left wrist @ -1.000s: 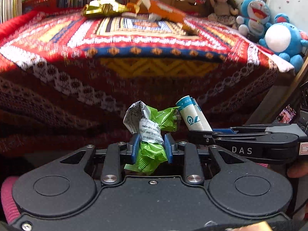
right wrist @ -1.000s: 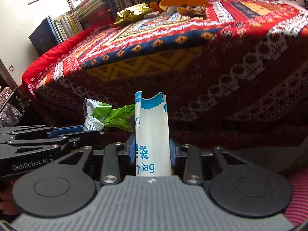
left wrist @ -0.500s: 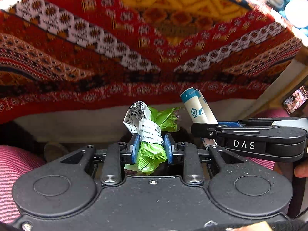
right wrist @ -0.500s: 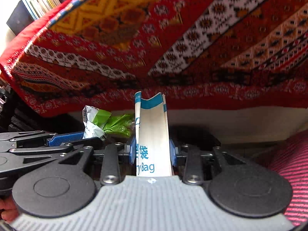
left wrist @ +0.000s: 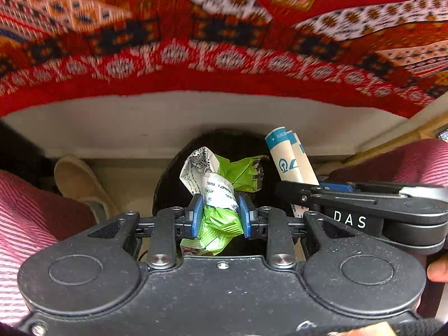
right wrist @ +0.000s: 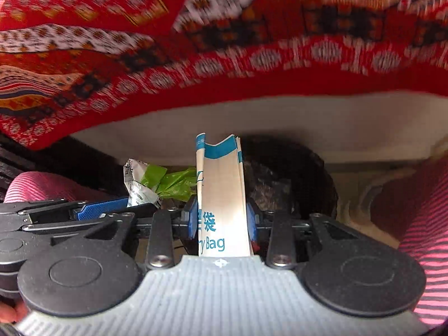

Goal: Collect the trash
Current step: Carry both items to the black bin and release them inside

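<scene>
Left wrist view: a red patterned blanket [left wrist: 224,42] hangs across the far part of the frame, with a pale ledge [left wrist: 196,117] under it. Below the ledge sits a round black trash bin [left wrist: 168,184], directly under both tools. Pink-striped trouser legs [left wrist: 28,218] flank it, with a tan slipper [left wrist: 81,182] at the left.

The left gripper [left wrist: 220,215] is clamped, jaws narrow, on a crumpled green snack wrapper [left wrist: 221,221] that sticks out over the bin mouth. The right gripper [right wrist: 222,221], just beside it, is clamped on a folded white-and-blue paper bag [right wrist: 221,196], which stands upright above the bin's dark liner.

Hazards, as a judgement:
- The paper bag is tall and stiff. Released at a tilt, it may catch the rim and tip out onto the floor.
- The wrapper is light and springy; it may cling to a pad after release.
- The two tools are close together; opening both at once risks finger contact.
</scene>
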### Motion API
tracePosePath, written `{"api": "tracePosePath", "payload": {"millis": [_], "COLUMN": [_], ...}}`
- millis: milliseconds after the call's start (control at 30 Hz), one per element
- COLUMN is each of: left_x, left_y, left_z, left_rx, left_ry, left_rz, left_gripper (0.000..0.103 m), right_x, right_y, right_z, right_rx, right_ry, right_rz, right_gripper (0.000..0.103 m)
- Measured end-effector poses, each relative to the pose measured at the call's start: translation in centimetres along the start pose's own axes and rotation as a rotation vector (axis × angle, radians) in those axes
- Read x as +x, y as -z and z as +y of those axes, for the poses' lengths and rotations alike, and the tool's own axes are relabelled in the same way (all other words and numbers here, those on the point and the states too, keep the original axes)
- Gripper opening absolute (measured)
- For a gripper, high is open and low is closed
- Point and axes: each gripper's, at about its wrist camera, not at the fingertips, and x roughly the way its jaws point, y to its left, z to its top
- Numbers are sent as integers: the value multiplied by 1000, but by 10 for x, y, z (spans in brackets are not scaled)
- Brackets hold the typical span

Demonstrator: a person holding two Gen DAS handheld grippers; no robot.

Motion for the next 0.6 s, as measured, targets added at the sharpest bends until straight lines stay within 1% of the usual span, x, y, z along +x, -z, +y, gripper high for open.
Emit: {"api": "tracePosePath", "payload": {"millis": [133, 267, 400, 600], "left_x": [26, 42, 52, 58], "left_y": [3, 8, 11, 10], "left_z": [5, 9, 9, 16], "left_rx": [-46, -72, -81, -98], "left_ry": [-26, -32, -40, -26], "left_rz": [51, 96, 123, 134], "left_gripper": [26, 26, 26, 27], "right_x": [21, 36, 41, 45], "right_y": [6, 12, 12, 11], "right_z": [-7, -9, -16, -24], "right_rx": [45, 71, 104, 151], "right_ry": [-1, 12, 15, 3], "right_rz": [38, 77, 97, 103], "right_gripper": [39, 39, 40, 47]}}
